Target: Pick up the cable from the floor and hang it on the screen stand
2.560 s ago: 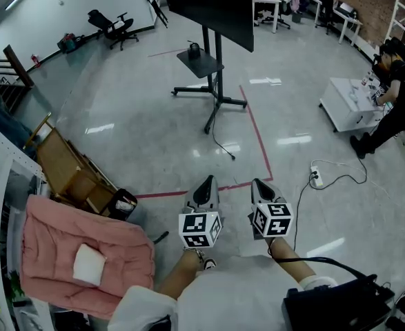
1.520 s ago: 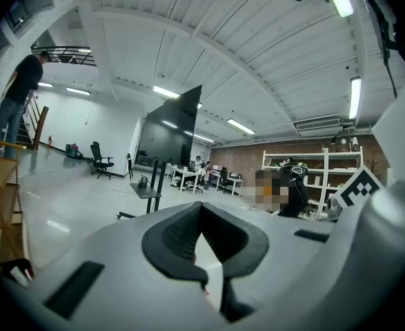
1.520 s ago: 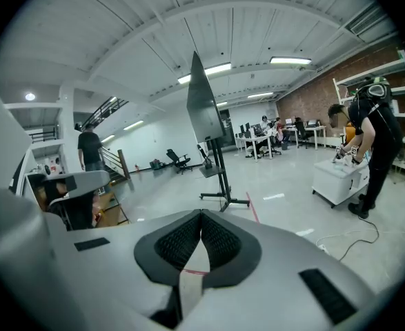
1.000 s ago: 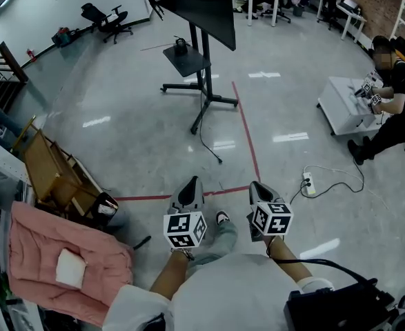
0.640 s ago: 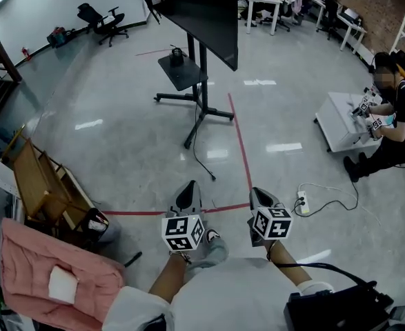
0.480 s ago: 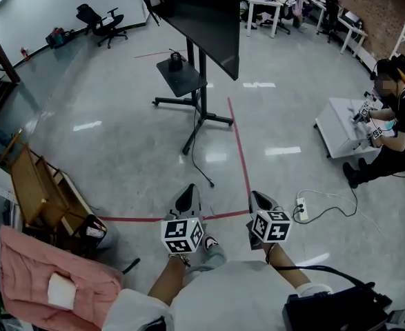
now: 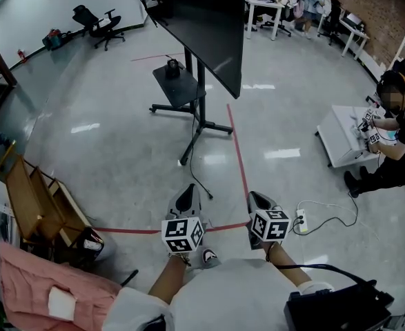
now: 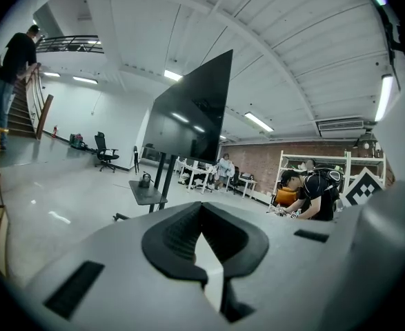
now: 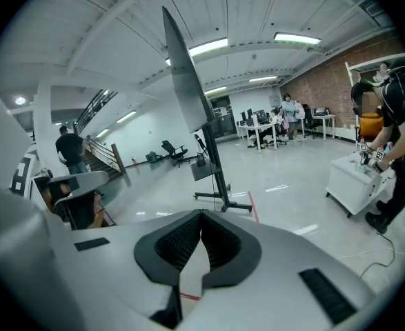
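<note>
The black cable [image 7: 198, 179] lies on the grey floor, trailing from the foot of the screen stand [image 7: 201, 116] towards me. The stand carries a large dark screen [image 7: 209, 33] and a small shelf [image 7: 178, 83]. My left gripper [image 7: 187, 194] and right gripper [image 7: 257, 198] are held side by side at waist height, well short of the cable's near end. Both are shut and hold nothing. In the left gripper view the closed jaws [image 8: 202, 208] point at the screen [image 8: 188, 116]. In the right gripper view the jaws [image 9: 202, 216] face the stand [image 9: 219, 178].
A red tape line [image 7: 239, 163] runs along the floor past the stand. A white power strip [image 7: 301, 219] with its lead lies to the right. A person works at a white low table [image 7: 343, 136]. Wooden frames [image 7: 33, 198] and a pink cushion [image 7: 40, 288] sit at the left.
The whole view has moved forward towards the screen stand, which now looks nearer and larger. Both grippers stay shut and side by side. The pink cushion has slid towards the lower left corner.
</note>
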`<control>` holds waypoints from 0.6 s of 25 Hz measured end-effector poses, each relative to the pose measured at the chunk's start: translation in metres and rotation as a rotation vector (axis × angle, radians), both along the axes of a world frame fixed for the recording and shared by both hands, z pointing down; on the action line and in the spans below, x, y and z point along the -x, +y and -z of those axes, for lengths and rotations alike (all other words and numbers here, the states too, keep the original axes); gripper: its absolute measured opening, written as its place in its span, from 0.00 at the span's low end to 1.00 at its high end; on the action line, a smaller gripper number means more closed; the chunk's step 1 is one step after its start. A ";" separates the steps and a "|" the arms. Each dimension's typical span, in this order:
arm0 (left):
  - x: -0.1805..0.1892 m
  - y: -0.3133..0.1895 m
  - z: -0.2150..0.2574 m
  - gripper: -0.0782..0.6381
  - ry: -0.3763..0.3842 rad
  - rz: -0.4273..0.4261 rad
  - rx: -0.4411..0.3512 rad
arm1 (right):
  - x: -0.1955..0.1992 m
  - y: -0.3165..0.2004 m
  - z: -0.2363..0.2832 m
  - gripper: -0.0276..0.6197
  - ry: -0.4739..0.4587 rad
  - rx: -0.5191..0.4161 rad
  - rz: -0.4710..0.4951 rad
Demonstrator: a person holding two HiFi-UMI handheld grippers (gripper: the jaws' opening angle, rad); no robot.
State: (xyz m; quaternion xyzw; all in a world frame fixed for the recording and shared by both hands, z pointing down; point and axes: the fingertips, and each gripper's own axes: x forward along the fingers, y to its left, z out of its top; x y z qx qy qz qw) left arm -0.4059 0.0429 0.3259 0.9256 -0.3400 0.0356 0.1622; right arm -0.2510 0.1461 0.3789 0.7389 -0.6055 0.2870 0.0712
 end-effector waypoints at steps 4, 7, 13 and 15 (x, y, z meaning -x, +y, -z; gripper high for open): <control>-0.014 -0.024 -0.003 0.11 -0.002 -0.004 0.002 | -0.017 -0.022 -0.004 0.07 -0.013 0.005 -0.019; -0.023 -0.038 -0.005 0.11 -0.003 -0.007 0.006 | -0.027 -0.031 -0.011 0.07 -0.034 0.024 -0.035; -0.034 -0.050 -0.016 0.11 -0.010 -0.025 0.031 | -0.043 -0.039 -0.026 0.07 -0.058 0.059 -0.068; -0.035 -0.051 -0.023 0.11 -0.021 -0.029 0.039 | -0.049 -0.041 -0.029 0.07 -0.063 0.059 -0.082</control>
